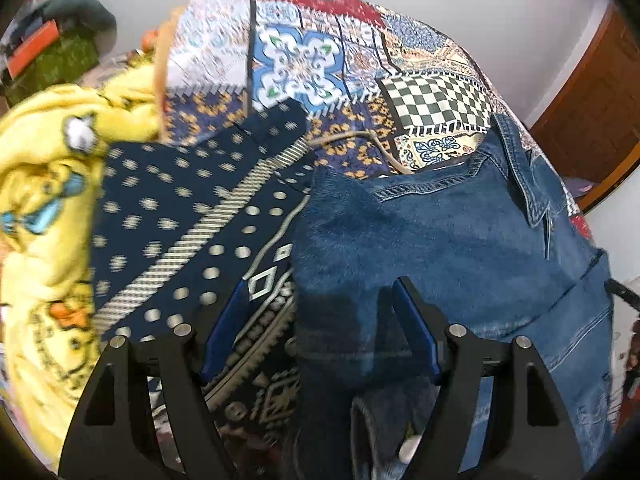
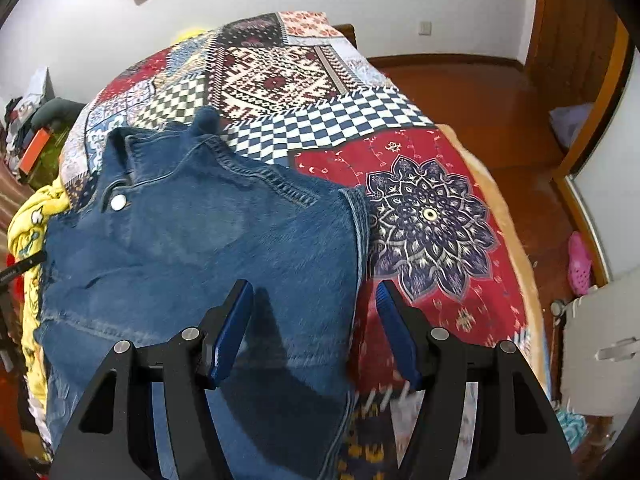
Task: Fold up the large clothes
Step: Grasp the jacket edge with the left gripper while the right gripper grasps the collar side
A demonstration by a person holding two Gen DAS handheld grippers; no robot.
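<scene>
A blue denim jacket (image 1: 460, 248) lies spread on the bed, collar and metal button toward the far side. In the left wrist view my left gripper (image 1: 319, 286) hangs open over the jacket's left edge, where the denim meets a navy dotted garment (image 1: 180, 220). Neither blue pad presses on cloth. In the right wrist view the denim jacket (image 2: 200, 240) fills the left half. My right gripper (image 2: 314, 285) stands open above its right edge, one finger over denim and the other over the bedcover, holding nothing.
A patchwork bedcover (image 2: 428, 216) covers the bed. A yellow printed garment (image 1: 48, 184) is heaped at the left. Wooden floor (image 2: 480, 92) with a pink slipper (image 2: 579, 264) lies beyond the bed's right edge. Clutter with an orange box (image 2: 34, 152) sits far left.
</scene>
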